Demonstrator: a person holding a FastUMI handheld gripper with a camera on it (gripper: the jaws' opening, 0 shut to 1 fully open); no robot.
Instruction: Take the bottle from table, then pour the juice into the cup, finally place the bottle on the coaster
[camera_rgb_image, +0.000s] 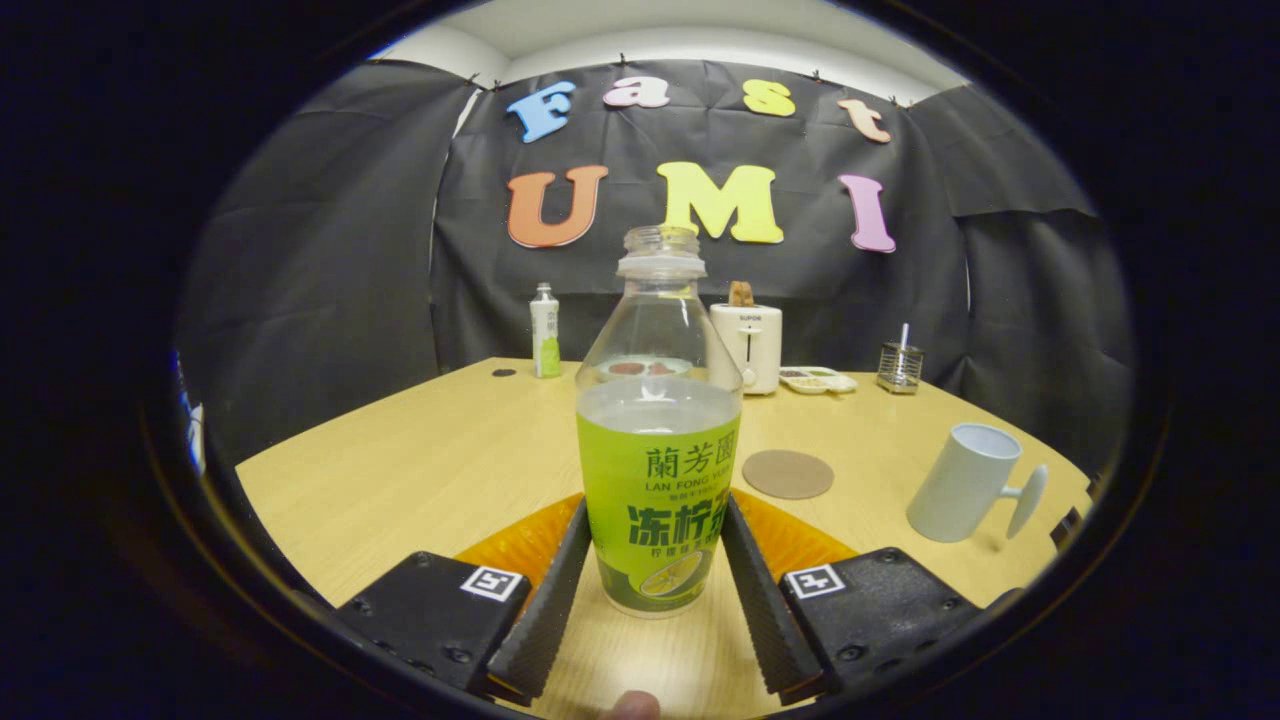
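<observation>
tongs (655, 560): we see both fingers pressed against the green-labelled bottle (658, 440), closed on its lower sides | worktop (400, 470): the uncapped, part-full bottle stands upright on it | cup (968, 482): white, beyond the right finger, well apart | coaster (788, 473): brown, round, just past the bottle, before the cup

Black tongs (655, 590) with ribbed pads (545, 610), screwed blocks and square black-and-white markers (494, 582).
</observation>
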